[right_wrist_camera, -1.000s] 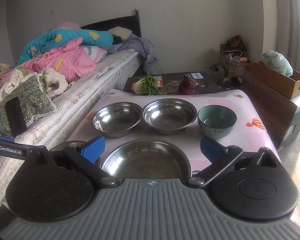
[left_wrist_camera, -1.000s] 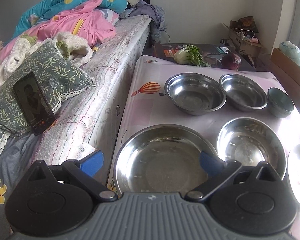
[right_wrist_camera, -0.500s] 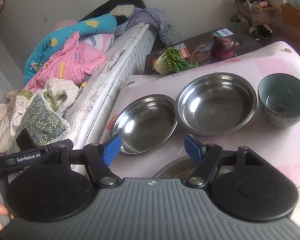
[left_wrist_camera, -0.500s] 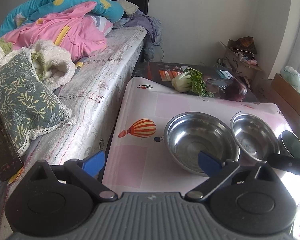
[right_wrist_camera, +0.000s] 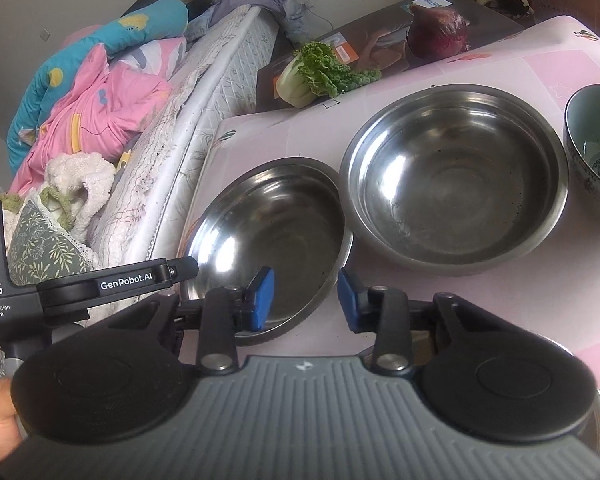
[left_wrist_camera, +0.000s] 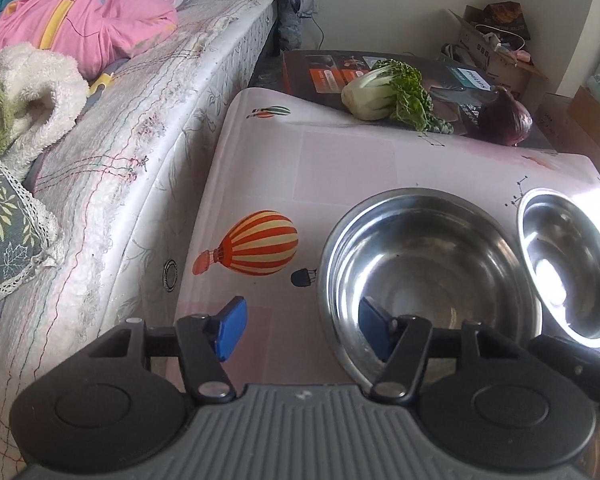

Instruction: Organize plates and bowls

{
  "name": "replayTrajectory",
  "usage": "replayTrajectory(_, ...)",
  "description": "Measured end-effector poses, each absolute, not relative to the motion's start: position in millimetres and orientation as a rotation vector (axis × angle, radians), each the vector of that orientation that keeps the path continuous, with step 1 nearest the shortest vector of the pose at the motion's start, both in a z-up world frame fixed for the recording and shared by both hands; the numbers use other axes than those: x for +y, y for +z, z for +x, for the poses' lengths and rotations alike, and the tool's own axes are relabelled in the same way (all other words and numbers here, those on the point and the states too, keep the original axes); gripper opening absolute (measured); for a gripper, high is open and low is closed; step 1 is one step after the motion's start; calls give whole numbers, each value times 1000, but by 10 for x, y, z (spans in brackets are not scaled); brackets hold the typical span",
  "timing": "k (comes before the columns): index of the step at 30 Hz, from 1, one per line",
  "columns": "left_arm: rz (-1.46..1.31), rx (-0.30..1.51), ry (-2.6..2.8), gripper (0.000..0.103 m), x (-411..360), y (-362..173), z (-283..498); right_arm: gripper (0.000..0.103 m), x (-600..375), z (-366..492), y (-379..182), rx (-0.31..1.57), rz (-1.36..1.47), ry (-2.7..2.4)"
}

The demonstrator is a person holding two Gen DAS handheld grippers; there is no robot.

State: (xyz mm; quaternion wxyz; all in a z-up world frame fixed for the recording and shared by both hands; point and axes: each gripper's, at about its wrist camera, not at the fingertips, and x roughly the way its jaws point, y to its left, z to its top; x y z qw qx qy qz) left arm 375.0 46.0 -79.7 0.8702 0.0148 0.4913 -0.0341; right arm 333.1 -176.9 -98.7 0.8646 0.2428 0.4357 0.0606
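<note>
A steel bowl (left_wrist_camera: 420,272) stands on the pink tablecloth (left_wrist_camera: 340,168) in the far row, at its left end. My left gripper (left_wrist_camera: 302,328) straddles that bowl's left rim, one pad inside and one outside, and its jaws are closing without touching it. The same bowl (right_wrist_camera: 268,240) shows in the right wrist view, where my right gripper (right_wrist_camera: 305,300) straddles the near right rim. Its jaws are closing too, with a gap still on both sides. A wider steel bowl (right_wrist_camera: 456,176) and a green ceramic bowl (right_wrist_camera: 596,152) stand to the right.
A bok choy (left_wrist_camera: 388,92) and a red onion (left_wrist_camera: 506,120) lie on a dark box behind the table. The bed (left_wrist_camera: 140,140) with piled bedding runs along the table's left edge. Another steel bowl's rim (right_wrist_camera: 598,432) shows under my right gripper.
Both grippers have moved forward and down, from over the near bowls to the far-left steel bowl. Both pairs of jaws have narrowed around its rim, and the right gripper has rolled.
</note>
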Motion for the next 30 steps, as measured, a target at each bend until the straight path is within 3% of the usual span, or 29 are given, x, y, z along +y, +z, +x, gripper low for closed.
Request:
replayTrajectory(1,29,1036,-69,55,453,-825,3771,27,-1778,3337,-1010,922,506,123)
replayTrajectory(6,53,1067,-59,25,422,-899,3813,12,-1768,3380,-1091,940,515,140)
replayTrajectory(8,68,1071,-59,19,407,-889,3806,11,-1754,3384,-1105,946,527,156)
replayTrajectory(22,1,1101,-75,21,664,-863,3584,12,-1572,3254,-1018,973,452,226)
replayTrajectory(27,-21,1073,-94,45,706,-819,3603,13,-1600,3279,-967,957,421,195)
replayTrajectory(30,-10,1063,-96,47,682,-814,3679,13,-1617,3312,-969,953,419,179)
